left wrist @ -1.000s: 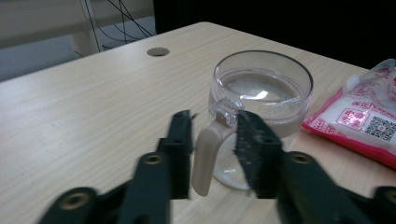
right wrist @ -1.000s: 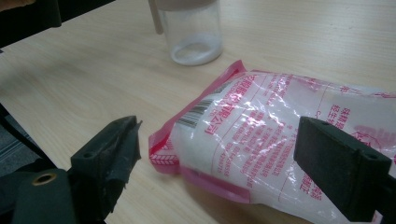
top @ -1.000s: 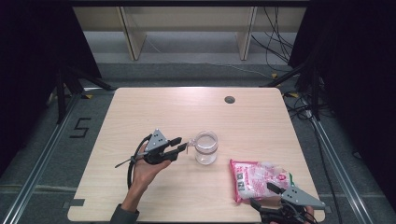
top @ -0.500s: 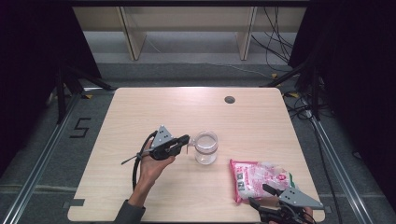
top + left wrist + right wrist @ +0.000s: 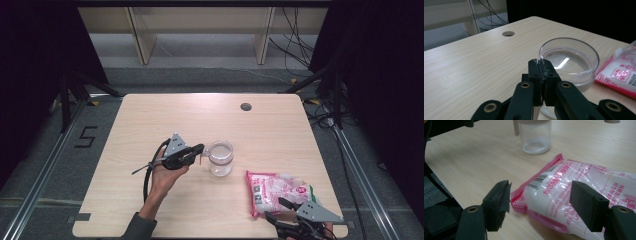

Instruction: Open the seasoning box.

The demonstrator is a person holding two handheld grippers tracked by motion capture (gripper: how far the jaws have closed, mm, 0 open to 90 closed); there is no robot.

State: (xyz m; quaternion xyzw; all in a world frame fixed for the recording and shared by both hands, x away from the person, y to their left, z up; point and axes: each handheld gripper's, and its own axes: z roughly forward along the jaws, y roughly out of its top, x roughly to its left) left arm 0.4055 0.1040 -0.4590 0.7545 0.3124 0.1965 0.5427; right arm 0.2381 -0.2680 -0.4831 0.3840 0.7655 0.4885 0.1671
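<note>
Item one: left gripper (image 5: 199, 149), which we hold in the left hand (image 5: 162, 175) at the middle of the table (image 5: 150, 115); its jaws are pressed together on the rim of the clear plastic jar (image 5: 220, 158), at the side of the jar nearest that hand; in the left gripper view the two pads (image 5: 548, 75) meet with a thin edge of the rim pinched between them, the left gripper (image 5: 540, 68) pointing across the open mouth of the clear plastic jar (image 5: 571, 62).

Item two: the jar itself, upright, lidless, standing on the bare wood a little right of the table's centre; a thin white residue lies at its bottom, as we see in the right gripper view (image 5: 535, 136).

Item three: bag of white granules (image 5: 277, 190), pink-bordered, printed in red, lying flat near the front right corner of the table, near the jar but apart from it.

Item four: right gripper (image 5: 274, 210), at the front edge of the table, just at the near end of the bag; its jaws stand wide apart, one on each side of the corner of the bag of white granules (image 5: 579, 192), and we see a gap between each pad (image 5: 586, 205) and the plastic; right gripper (image 5: 540, 202) grips nothing.

Item five: round cable hole (image 5: 245, 106) in the far part of the table, well away from both grippers.
</note>
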